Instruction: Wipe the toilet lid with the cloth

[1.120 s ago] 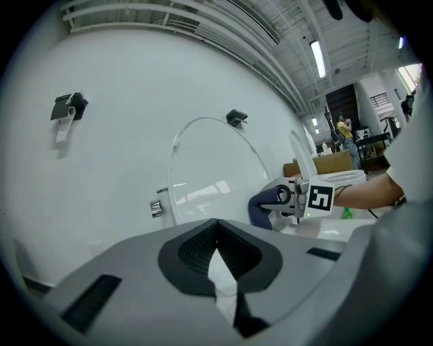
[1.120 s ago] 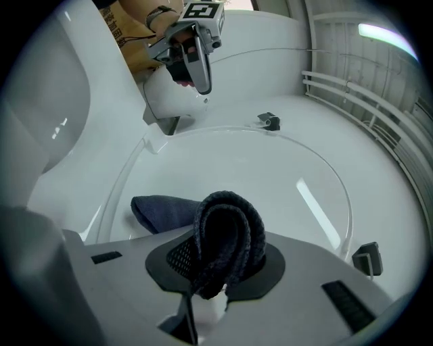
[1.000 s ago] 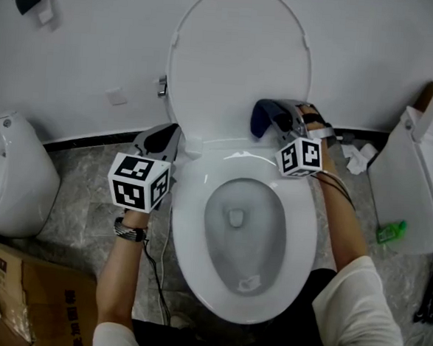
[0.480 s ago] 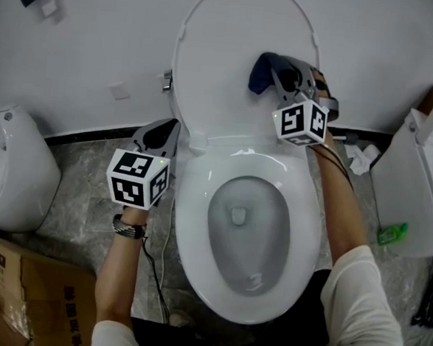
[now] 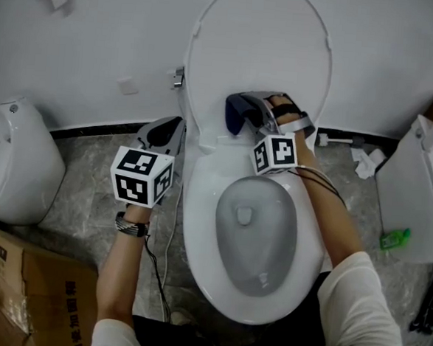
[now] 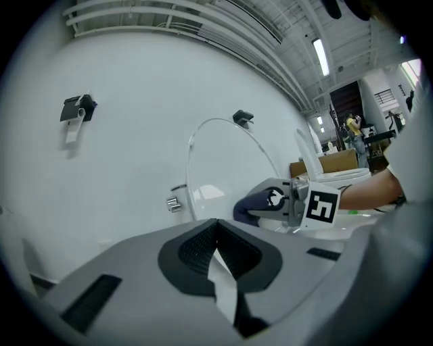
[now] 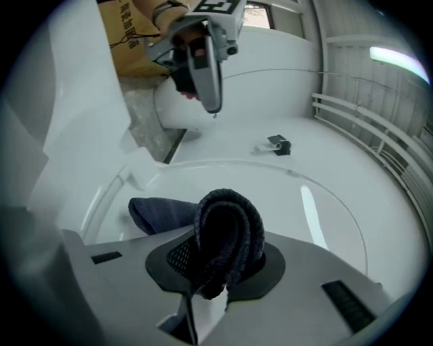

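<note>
The head camera sits high above the white ceramic toilet bowl (image 5: 251,230) and looks steeply down, taking in both arms, the raised white oval plastic lid (image 5: 258,53) and the grey marbled floor (image 5: 82,196). The left gripper (image 6: 216,221) camera rides low at the bowl's left and faces nearly level along its jaws toward the white wall (image 6: 122,135), seeing the lid obliquely from farther off. The right gripper (image 7: 215,267) camera sits close against the lid, rolled sideways, with the dark blue folded cloth (image 7: 226,223) filling its near field. All three views share the lid, and each gripper camera catches the other gripper.
</note>
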{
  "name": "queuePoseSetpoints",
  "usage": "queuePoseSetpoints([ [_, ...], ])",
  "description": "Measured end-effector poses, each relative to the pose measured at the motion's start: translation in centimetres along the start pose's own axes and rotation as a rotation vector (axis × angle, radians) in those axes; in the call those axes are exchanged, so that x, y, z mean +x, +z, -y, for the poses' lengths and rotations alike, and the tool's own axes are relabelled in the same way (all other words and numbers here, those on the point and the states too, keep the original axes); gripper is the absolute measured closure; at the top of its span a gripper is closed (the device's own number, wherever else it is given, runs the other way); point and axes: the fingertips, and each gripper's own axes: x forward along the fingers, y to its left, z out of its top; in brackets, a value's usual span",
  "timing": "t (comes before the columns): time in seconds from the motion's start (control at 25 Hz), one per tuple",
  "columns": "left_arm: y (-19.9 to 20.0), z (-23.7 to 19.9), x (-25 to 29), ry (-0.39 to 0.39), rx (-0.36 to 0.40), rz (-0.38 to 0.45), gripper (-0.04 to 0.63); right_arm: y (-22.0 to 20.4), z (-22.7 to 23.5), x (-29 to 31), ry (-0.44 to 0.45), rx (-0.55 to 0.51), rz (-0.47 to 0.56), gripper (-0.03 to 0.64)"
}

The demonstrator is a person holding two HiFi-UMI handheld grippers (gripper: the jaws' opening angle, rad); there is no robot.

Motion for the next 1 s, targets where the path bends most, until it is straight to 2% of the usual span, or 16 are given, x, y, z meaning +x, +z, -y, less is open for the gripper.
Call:
queuePoseSetpoints([
  [0.12,0.0,-0.2,-0.3,0.005,0.0,0.007,0.594,-2.0,-2.9,-1.4,0.068,-0.052,-0.016,0.529],
  [0.2,0.0,-0.2,-0.2,0.004,0.002,0.01,0.594,-4.2,-3.2,-2.8,0.078,-0.065,-0.046,0.528],
  [0.32,0.0,0.0,-0.1,-0.002,0.007,0.009,0.594,-6.8,-1.2,-4.3,0.036,-0.035,-0.084,0.528],
  [0.44,-0.1,0.5,0.2,-0.013,0.01,0.008,0.594,-8.2,2.9,-4.9,-0.06,0.064,-0.099,0.528],
  [0.64,-0.3,0.6,0.6,-0.012,0.015,0.0,0.594,-6.0,7.8,-3.0,-0.189,0.222,-0.074,0.526],
  [0.8,-0.6,0.4,0.6,-0.009,0.014,-0.008,0.594,-3.4,10.9,-0.9,-0.273,0.364,-0.014,0.528],
  [0.88,-0.6,0.2,0.4,-0.001,0.015,-0.007,0.594,-1.5,11.7,0.3,-0.268,0.372,0.014,0.528],
  [1.0,-0.5,-0.9,-0.3,0.026,0.01,0.001,0.594,1.2,11.5,1.9,-0.235,0.325,0.038,0.528],
])
